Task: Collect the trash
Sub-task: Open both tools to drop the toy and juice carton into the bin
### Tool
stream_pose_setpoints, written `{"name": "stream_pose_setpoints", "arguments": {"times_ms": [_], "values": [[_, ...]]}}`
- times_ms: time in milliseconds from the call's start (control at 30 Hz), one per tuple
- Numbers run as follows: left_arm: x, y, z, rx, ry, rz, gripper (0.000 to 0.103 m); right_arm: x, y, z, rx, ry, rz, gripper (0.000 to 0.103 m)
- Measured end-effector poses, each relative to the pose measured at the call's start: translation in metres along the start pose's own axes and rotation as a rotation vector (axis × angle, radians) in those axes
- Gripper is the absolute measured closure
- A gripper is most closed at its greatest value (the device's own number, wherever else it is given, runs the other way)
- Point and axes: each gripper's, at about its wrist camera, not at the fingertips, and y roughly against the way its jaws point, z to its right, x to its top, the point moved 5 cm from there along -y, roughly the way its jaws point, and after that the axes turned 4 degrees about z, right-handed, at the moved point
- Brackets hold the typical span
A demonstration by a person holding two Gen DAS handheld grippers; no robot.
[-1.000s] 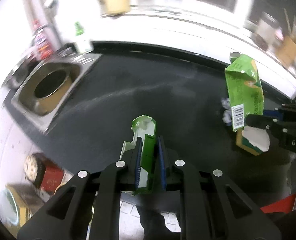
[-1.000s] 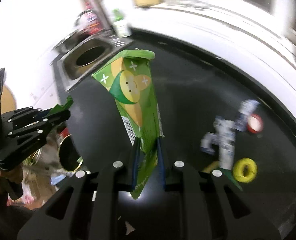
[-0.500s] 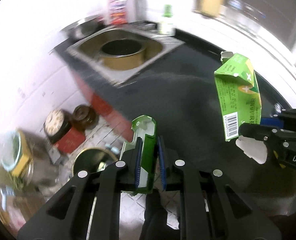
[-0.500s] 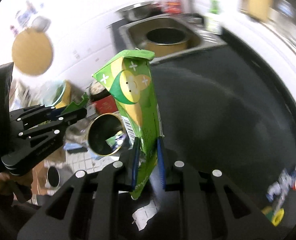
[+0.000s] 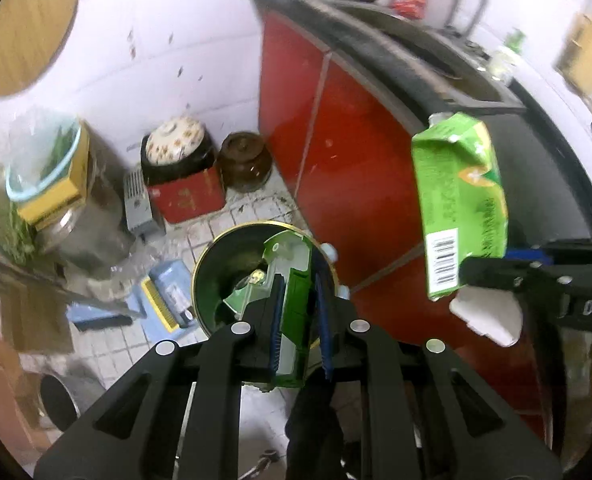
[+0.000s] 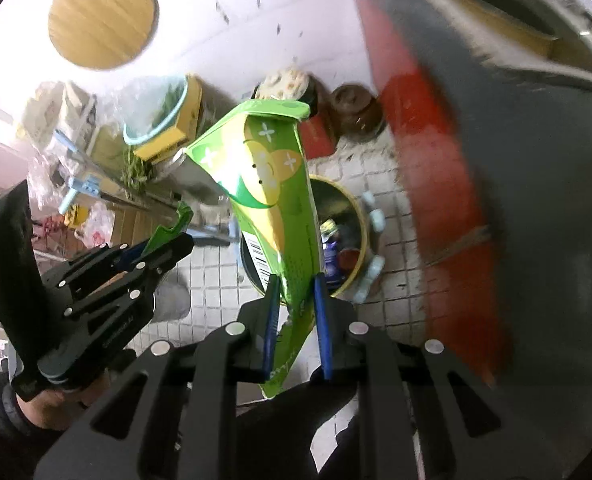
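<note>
Two claws are in view, each carrying one piece of trash over the tiled floor (image 5: 231, 220). The left claw (image 5: 298, 312) is clamped on a flattened green packet (image 5: 291, 280) with a clear plastic inner side; its blue-lined fingers (image 5: 276, 320) press the packet from both sides, and the packet's top end pokes out above the open mouth of a round bin (image 5: 215, 280) with a yellowish rim that stands on the floor just beside the red cabinet front (image 5: 336, 160). In the right wrist view the same claw (image 6: 163, 246) shows at the left edge, with the packet's green tip (image 6: 179, 216) sticking out past the fingertips.

The right claw (image 6: 294, 312) is clamped on one green drink carton (image 6: 271, 200) printed with yellow fruit and white flowers, its barcode low on one side. The carton stands up and away from the claw, hanging over the near side of the bin (image 6: 356, 216), inside which some rubbish already lies. From the left wrist view the carton (image 5: 460, 200) hangs at the right, in front of the dark bench (image 5: 416, 64) edge.

Against the wall stand one brown jar (image 5: 243, 160), one red box (image 5: 187, 200) with a patterned lidded pot (image 5: 173, 148) on it, and one round wooden board (image 6: 99, 12) hanging above.
</note>
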Motion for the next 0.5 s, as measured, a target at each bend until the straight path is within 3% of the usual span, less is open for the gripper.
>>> {"name": "stream_pose_setpoints", "arguments": {"times_ms": [167, 300, 367, 433, 467, 500], "values": [[-0.009, -0.057, -0.030, -0.010, 0.037, -0.024, 0.088, 0.015, -0.072, 0.000, -0.019, -0.004, -0.084, 0.085], [-0.010, -0.088, -0.041, -0.031, 0.048, -0.037, 0.088, 0.024, -0.105, -0.001, -0.027, -0.008, -0.115, 0.083], [-0.011, -0.098, -0.046, -0.030, 0.049, -0.042, 0.085, 0.032, -0.114, -0.001, -0.026, -0.010, -0.113, 0.074], [-0.010, -0.104, -0.051, -0.035, 0.055, -0.046, 0.049, 0.035, -0.119, 0.001, -0.027, -0.017, -0.115, 0.048], [-0.010, -0.101, -0.053, -0.017, 0.051, -0.026, 0.026, 0.036, -0.116, 0.004, -0.044, -0.017, -0.102, 0.034], [-0.009, -0.097, -0.054, 0.003, 0.043, -0.002, 0.022, 0.039, -0.116, 0.005, -0.048, -0.014, -0.091, 0.033]]}}
